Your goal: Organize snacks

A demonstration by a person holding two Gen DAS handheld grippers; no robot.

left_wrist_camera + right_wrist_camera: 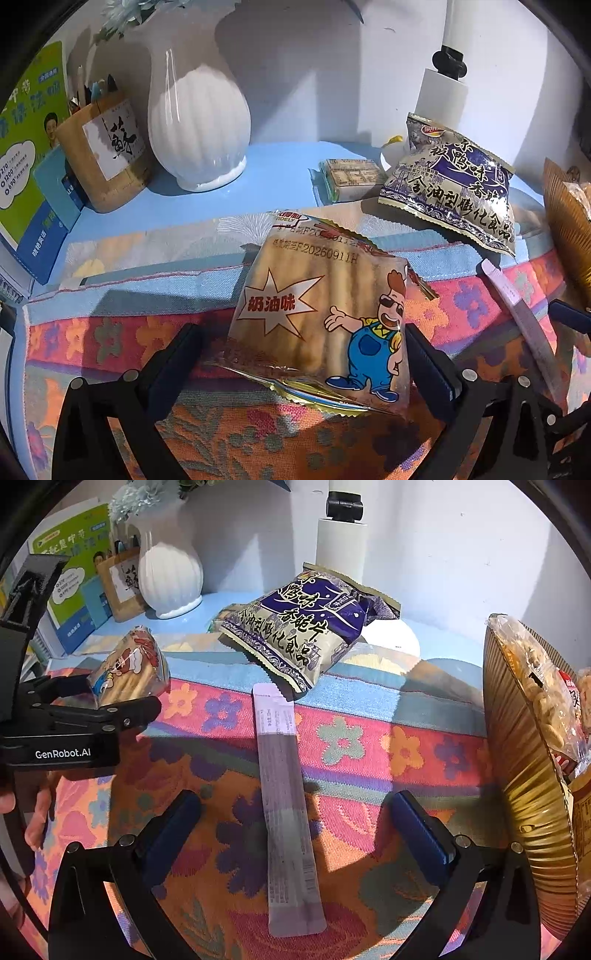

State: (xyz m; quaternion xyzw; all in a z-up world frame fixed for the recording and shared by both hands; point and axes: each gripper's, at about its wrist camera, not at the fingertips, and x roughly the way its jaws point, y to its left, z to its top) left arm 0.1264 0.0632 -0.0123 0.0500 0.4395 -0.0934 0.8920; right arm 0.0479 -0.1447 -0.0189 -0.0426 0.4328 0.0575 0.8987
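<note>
A clear biscuit packet (317,317) with a cartoon figure in blue overalls stands tilted on the floral cloth (110,339). It sits between the wide-open jaws of my left gripper (301,339); the left finger is clearly apart from it. In the right wrist view that packet (125,672) and the left gripper (122,692) appear at the left. A long pale pink stick sachet (284,797) lies flat on the cloth, lengthwise between the fingers of my open right gripper (295,827), which do not touch it. A purple-and-cream crisp bag (303,627) lies further back.
A gold corrugated basket (517,760) holding snack bags (535,686) stands at the right. Along the back wall are a white vase (195,122), a wooden pen holder (103,147), green books (26,147) and a white roll (341,542). A small flat packet (351,177) lies beside the crisp bag.
</note>
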